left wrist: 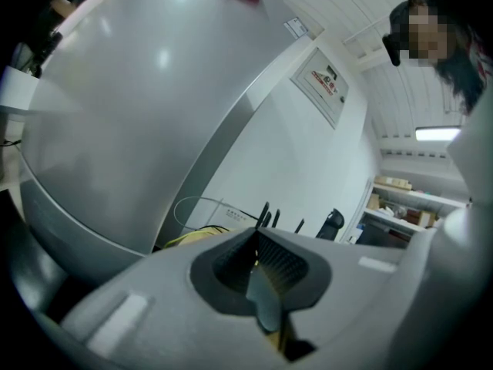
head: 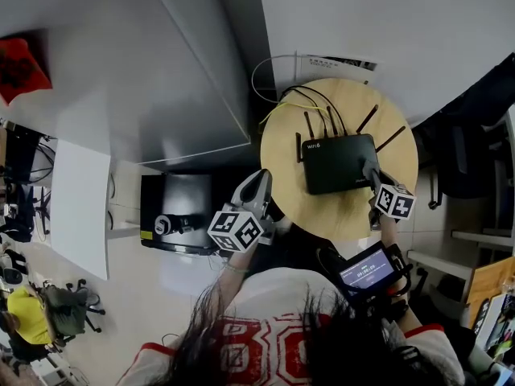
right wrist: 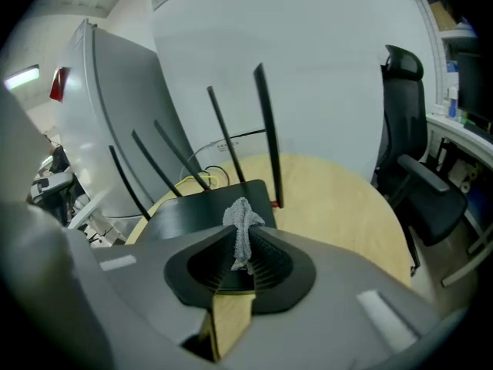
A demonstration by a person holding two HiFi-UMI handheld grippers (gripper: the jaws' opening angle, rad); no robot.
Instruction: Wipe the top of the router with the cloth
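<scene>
Your right tool (right wrist: 243, 241) pinches a crumpled grey cloth (right wrist: 240, 213) at the near right corner of the flat black router (head: 338, 163), whose antennas stand upright, on the round wooden surface (head: 346, 219). Your left tool (left wrist: 258, 245) is closed and empty.

The router (head: 338, 163) is black plastic, smooth with a dull sheen. Under the router, the table (head: 342, 215) is pale wood — smooth and matt. At the router's near edge the cloth (right wrist: 242, 216) is grey and coarsely knit; the right gripper (right wrist: 240, 245) is matt grey plastic with ribbed black pads.
</scene>
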